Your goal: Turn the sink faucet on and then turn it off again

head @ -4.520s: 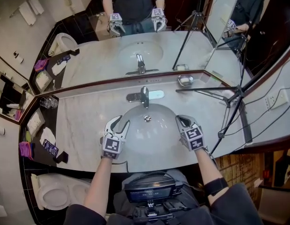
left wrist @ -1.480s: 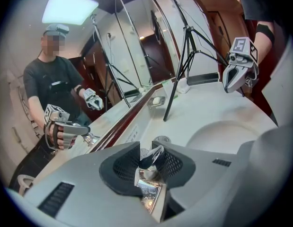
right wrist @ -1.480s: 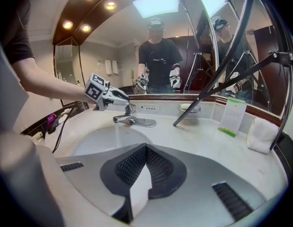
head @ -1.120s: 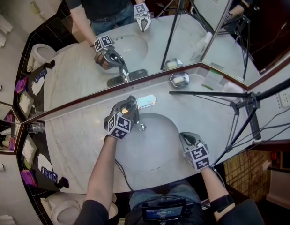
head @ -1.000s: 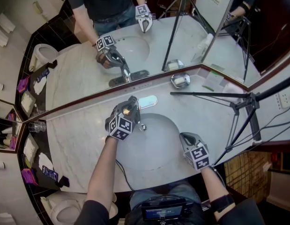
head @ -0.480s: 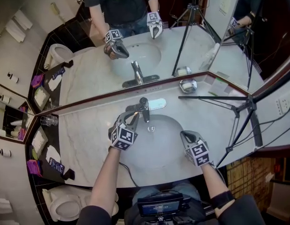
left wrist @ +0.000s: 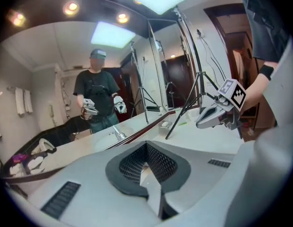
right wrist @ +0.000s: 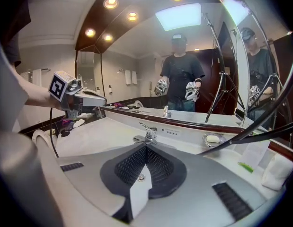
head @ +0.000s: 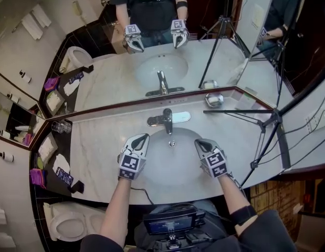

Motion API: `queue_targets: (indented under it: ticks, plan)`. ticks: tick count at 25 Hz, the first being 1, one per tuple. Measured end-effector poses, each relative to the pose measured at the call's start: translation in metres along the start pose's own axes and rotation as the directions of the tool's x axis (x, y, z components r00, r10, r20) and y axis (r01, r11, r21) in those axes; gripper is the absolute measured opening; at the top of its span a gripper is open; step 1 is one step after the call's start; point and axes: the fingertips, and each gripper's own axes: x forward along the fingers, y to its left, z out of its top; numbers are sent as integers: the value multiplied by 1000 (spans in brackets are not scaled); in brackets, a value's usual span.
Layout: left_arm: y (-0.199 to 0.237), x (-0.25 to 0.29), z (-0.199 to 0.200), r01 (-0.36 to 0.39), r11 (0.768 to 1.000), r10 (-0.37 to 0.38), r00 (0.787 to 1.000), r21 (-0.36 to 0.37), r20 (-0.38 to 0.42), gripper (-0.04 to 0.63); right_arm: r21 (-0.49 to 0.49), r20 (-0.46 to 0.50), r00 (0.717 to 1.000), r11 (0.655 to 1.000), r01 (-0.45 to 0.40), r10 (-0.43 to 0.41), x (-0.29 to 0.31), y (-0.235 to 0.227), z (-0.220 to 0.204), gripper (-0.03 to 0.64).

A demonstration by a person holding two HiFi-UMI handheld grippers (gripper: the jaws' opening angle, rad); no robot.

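Clenched on nothing at the left gripper point(head: 143, 137), having just been closing with no object between the pads; in the left gripper view, tips met on air, with only counter point(left wrist: 89, 150) and mirror beyond. Clenched likewise at the right gripper point(head: 198, 142), empty, with just the drain of the sink basin point(head: 175, 164) showing in the notch behind its tips.

Held above the near half of the basin, one gripper to each side, both pointing away from the person and toward the mirror point(head: 115, 72).

Ahead of both and between them: the chrome faucet point(head: 166, 118), standing on the back rim of the basin just below the mirror. Long axis of lever and spout running toward the person, out over the bowl, roughly along the line midway between the grippers. Well apart from either set of tips. Left looks a little nearer than right, so likely the hand for any further touch, reaching forward and slightly toward the right.

No stream visible from the spout in the right gripper view, lever point(right wrist: 145, 126) lying low: judged shut off, with the task probably complete.

Off to the right on the counter, clear of all this: a soap dish point(head: 213, 100) and a tripod point(head: 267, 117).
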Motion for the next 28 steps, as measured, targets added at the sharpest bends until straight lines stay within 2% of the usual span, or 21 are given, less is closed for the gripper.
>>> queue_targets:
  ticks: [4, 8, 13, 23, 28]
  plan:
    - [0, -29, -9, -35, 994, 37, 999, -105, 19, 5, -38, 7, 1000, 999, -11, 11, 0, 10, 11, 19]
    - [-1, -55, -22, -61, 976, 68, 997, -207, 28, 5, -66, 4, 1000, 998, -17, 17, -1, 19, 17, 18]
    - [0, -76, -41, -112, 956, 119, 993, -270, 10, 3, -83, -6, 1000, 996, -26, 25, -2, 28, 14, 18]
    - [-4, -89, -46, -141, 949, 149, 989, -281, 8, 3, -94, -14, 999, 995, -36, 35, -5, 38, 5, 20]
    - [-5, -88, -50, -142, 951, 146, 989, -275, -4, 3, -112, 8, 1000, 994, -4, 5, -2, 30, 11, 21]
